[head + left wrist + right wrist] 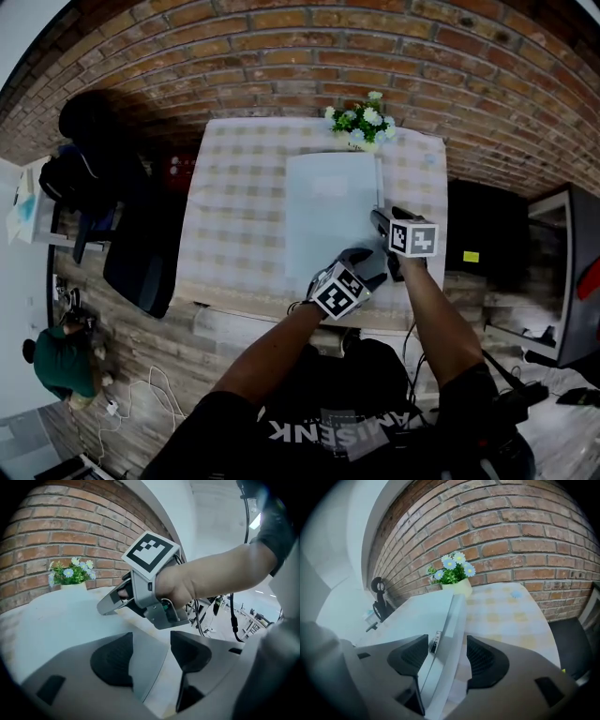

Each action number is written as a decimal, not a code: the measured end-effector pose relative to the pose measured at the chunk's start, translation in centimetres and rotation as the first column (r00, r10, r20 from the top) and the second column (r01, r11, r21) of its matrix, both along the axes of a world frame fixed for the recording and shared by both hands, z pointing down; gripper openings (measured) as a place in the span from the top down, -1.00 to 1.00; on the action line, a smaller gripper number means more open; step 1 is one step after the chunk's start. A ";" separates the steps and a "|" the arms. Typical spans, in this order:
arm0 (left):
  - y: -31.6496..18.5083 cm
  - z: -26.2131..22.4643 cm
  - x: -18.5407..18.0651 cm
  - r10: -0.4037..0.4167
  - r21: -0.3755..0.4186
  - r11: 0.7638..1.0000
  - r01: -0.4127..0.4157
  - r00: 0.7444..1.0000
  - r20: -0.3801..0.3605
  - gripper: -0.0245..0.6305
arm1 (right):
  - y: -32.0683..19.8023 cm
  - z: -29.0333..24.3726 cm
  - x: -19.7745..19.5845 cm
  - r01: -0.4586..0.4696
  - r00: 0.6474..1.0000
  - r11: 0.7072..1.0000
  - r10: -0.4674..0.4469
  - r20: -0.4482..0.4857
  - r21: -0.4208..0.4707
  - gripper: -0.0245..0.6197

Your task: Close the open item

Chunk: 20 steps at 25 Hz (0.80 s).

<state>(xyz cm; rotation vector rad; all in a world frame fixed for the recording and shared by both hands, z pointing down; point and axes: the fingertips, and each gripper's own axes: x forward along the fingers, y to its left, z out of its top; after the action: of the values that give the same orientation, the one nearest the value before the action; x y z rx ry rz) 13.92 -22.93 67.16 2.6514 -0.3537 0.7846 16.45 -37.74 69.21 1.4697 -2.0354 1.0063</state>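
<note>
- Two grippers meet at the near right corner of a pale laptop (328,216); it lies flat on the checked bench (234,206), lid down or nearly so
- Right gripper (443,660): fingers moderately parted astride the laptop's right edge, not clamped
- Left gripper (150,653): fingers parted, gripping nothing, over the laptop's near corner
- One pot of flowers (361,122) stands behind the laptop, by the brick wall (281,56)

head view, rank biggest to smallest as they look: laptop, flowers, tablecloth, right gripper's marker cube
tablecloth
laptop
flowers
marker cube on the right gripper: near the flowers' size, closer to camera, so unsure
</note>
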 end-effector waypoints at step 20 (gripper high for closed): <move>-0.4 -2.2 -0.3 0.069 0.036 0.997 -0.065 0.990 -0.121 0.17 | -0.1 1.3 0.6 -0.051 0.995 0.996 0.057 0.077 -0.079 0.05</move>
<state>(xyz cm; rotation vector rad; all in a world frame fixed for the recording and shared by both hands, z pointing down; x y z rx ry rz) 13.58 -23.30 64.95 2.7378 -0.2483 0.6379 17.06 -37.85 70.47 1.4738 -1.9964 1.1694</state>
